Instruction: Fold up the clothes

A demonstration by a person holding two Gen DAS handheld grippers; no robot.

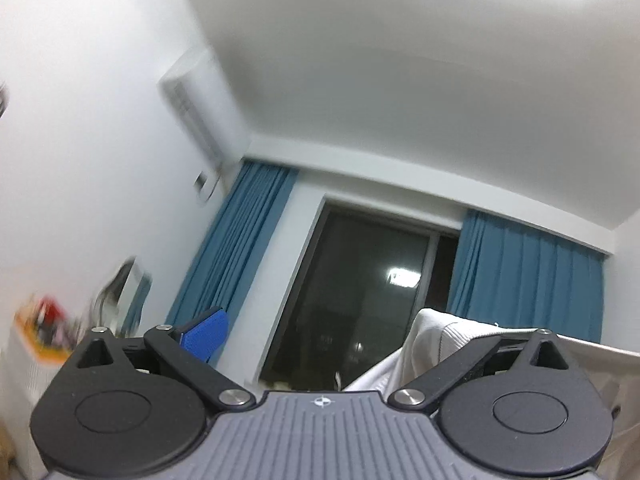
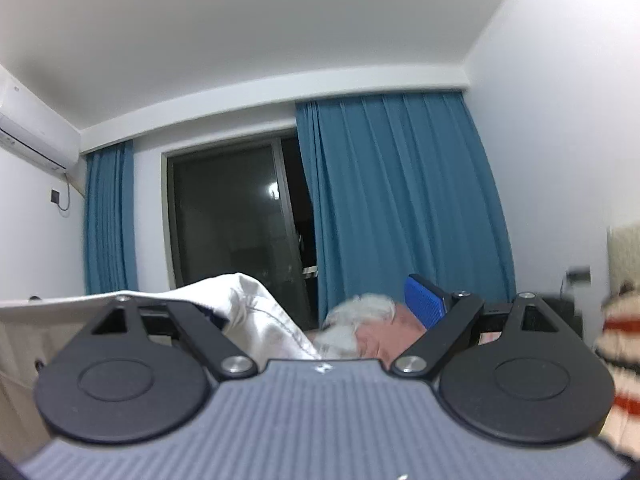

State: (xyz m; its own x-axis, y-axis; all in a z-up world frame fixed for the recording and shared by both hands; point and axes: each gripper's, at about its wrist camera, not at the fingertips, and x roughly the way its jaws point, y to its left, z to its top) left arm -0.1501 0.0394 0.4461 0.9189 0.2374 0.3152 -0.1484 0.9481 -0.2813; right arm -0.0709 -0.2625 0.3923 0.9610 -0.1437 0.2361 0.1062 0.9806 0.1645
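Note:
Both cameras tilt up toward the ceiling and window. My left gripper is open; its blue left pad shows, and its right finger is hidden under a white garment draped over it. My right gripper is open too; its blue right pad shows, and its left finger is covered by a white cloth. A grey-white fluffy piece with pink fabric lies between the right gripper's fingers. Whether either gripper pinches the cloth cannot be told.
A dark window with blue curtains is ahead. An air conditioner hangs on the left wall. A striped cream, red and black textile is at the far right. Colourful blurred items are at the left.

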